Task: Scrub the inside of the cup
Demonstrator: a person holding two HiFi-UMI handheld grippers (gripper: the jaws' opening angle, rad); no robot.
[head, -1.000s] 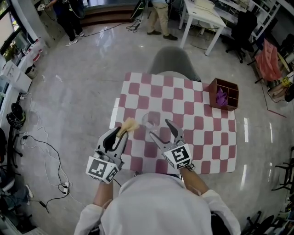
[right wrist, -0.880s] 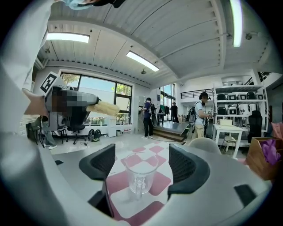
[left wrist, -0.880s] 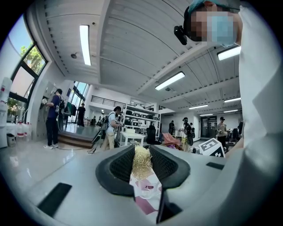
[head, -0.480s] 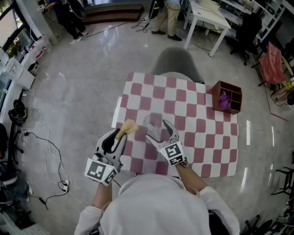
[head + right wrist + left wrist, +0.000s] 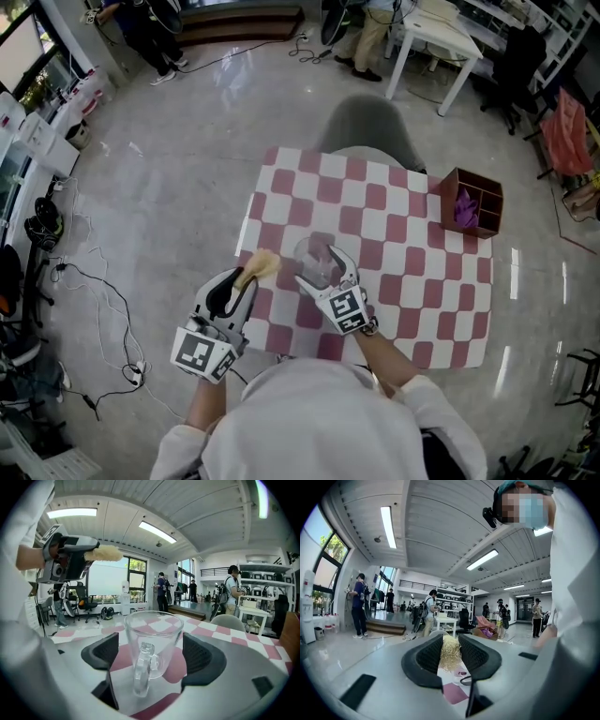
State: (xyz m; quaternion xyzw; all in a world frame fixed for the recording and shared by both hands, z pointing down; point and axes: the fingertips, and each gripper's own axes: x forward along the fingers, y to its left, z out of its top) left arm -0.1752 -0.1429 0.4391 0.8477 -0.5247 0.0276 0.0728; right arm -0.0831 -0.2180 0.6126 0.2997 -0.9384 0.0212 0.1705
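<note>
**While the scrubber waits, the cup is lined up for a grip**

As the left gripper (image 5: pixel 246 278) hangs by the left edge of the desk (image 5: pixel 412 281), its fingers pinch a straw-coloured scrubber (image 5: pixel 450 652), which is clear of the glass. Just to the right, the clear handled cup (image 5: pixel 151 637) stands upright on the checked cloth. It sits between the fingers of the right gripper (image 5: pixel 323 267), which have just been opening and stand wide, touching nothing. Securing the cup seems the step in hand. Next, those fingers should close on its wall so the scrubber can go inside.
</note>
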